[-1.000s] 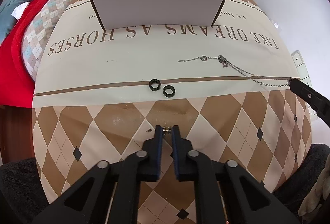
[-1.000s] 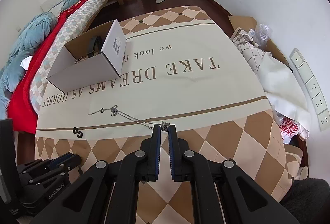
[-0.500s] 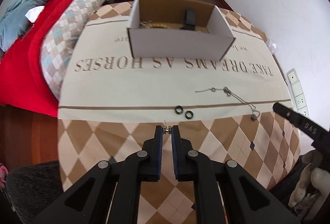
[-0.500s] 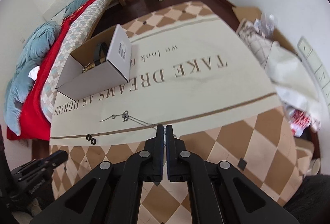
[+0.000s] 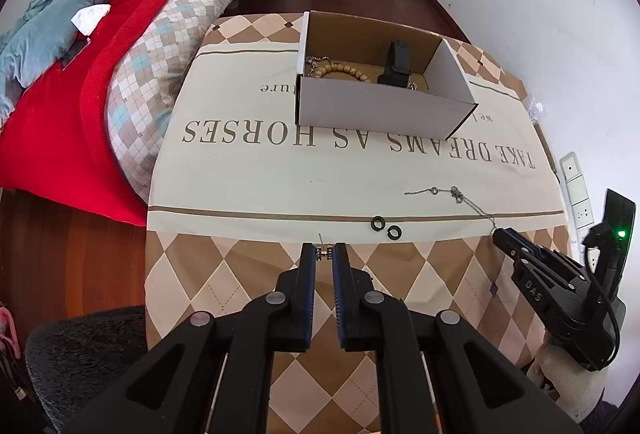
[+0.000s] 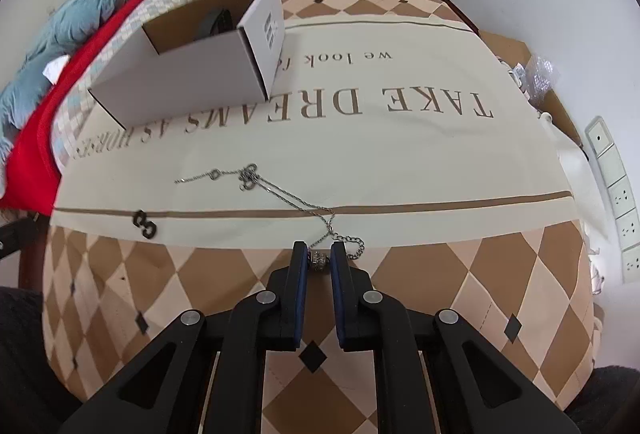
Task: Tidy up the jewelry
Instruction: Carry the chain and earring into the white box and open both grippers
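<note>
Setting: a table under a printed cloth (image 5: 248, 190), with a bed alongside it.
Box: an open white box (image 5: 380, 106) stands at the far side of the cloth; a bead bracelet (image 5: 344, 71) and a dark band (image 5: 398, 62) already lie inside.
Left gripper (image 5: 325, 252): closed on a small gold earring (image 5: 323, 252), held above the cloth.
Right gripper (image 6: 319, 261): jaws have just been closing; a silver bead (image 6: 319, 261) at the end of the chain (image 6: 280, 194) sits between them, apparently pinched.
Chain: the rest trails across the cloth, away from the box.
Rings: two small black rings (image 5: 386, 227) lie side by side on the cloth, between the grippers.
Doing it well: probably best to lift the bead slowly and high, so the trailing chain clears the cloth without snagging, then carry both pieces over the box before letting go.
</note>
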The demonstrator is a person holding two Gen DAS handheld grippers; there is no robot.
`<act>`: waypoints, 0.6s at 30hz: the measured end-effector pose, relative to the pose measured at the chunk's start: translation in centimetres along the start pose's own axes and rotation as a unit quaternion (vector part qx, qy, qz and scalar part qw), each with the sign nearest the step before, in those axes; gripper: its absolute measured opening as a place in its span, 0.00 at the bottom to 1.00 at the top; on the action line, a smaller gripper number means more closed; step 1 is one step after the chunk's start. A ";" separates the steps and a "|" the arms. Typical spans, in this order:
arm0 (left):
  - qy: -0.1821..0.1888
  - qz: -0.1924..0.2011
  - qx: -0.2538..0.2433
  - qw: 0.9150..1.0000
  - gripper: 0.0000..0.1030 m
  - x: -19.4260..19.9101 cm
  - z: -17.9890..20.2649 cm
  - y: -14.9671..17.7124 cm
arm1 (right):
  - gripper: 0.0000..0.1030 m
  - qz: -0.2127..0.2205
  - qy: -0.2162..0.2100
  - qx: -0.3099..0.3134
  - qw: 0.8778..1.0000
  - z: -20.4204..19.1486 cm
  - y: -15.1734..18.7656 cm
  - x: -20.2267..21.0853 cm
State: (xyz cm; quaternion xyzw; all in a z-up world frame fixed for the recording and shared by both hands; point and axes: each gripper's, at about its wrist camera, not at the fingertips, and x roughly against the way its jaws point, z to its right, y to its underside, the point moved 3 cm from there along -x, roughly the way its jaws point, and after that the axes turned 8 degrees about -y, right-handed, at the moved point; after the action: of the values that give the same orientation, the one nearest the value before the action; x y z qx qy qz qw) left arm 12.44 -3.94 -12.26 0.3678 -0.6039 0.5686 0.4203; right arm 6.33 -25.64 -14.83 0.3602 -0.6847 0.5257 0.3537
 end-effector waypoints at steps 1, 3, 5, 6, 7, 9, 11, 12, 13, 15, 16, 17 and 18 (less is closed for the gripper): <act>0.002 0.004 0.001 1.000 0.06 0.5 -0.1 -0.3 | 0.11 0.010 -0.009 -0.004 1.000 -0.1 -0.4 0.9; 0.005 0.011 0.003 1.000 0.06 1.2 -0.2 -0.9 | 0.12 0.029 -0.031 -0.015 0.999 -0.3 -1.4 2.7; 0.012 0.022 0.003 1.000 0.06 2.2 -0.1 -1.9 | 0.11 0.044 -0.048 -0.019 0.998 -0.5 -2.7 4.4; 0.015 0.025 0.004 1.000 0.06 2.5 -0.1 -2.4 | 0.11 0.052 -0.057 -0.021 0.997 -0.7 -3.3 5.2; 0.020 0.029 0.006 0.999 0.06 2.9 0.0 -3.0 | 0.12 0.059 -0.071 -0.026 0.995 -1.0 -4.3 6.2; 0.025 0.040 0.005 0.999 0.06 3.6 0.3 -4.4 | 0.11 0.070 -0.089 -0.029 0.993 -1.4 -6.0 7.4; 0.030 0.050 0.006 0.998 0.06 4.2 0.5 -5.8 | 0.11 0.087 -0.106 -0.027 0.990 -2.2 -7.9 9.1; 0.032 0.055 0.005 0.998 0.06 4.5 0.6 -6.6 | 0.11 0.092 -0.111 -0.026 0.989 -2.6 -8.5 9.5; 0.033 0.059 0.003 0.998 0.06 4.7 0.7 -7.3 | 0.11 0.099 -0.118 -0.024 0.988 -2.9 -9.3 10.2; 0.039 0.067 0.001 0.997 0.06 5.3 0.9 -8.9 | 0.11 0.112 -0.132 -0.017 0.985 -3.9 -11.0 11.5; 0.039 0.071 -0.002 0.997 0.06 5.5 1.0 -9.7 | 0.11 0.119 -0.137 -0.011 0.983 -4.4 -12.0 12.2; 0.041 0.075 -0.004 0.996 0.06 5.6 1.1 -10.4 | 0.11 0.124 -0.140 -0.006 0.982 -4.8 -12.7 12.7; 0.044 0.077 -0.005 0.996 0.06 5.7 1.2 -11.0 | 0.11 0.130 -0.142 0.001 0.981 -5.3 -13.6 13.3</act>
State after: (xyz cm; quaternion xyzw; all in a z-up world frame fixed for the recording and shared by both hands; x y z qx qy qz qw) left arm 20.37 -5.84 -2.86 0.2931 -0.6145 0.6115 0.4032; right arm 12.18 -24.68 3.99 0.3394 -0.7683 0.5116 0.1808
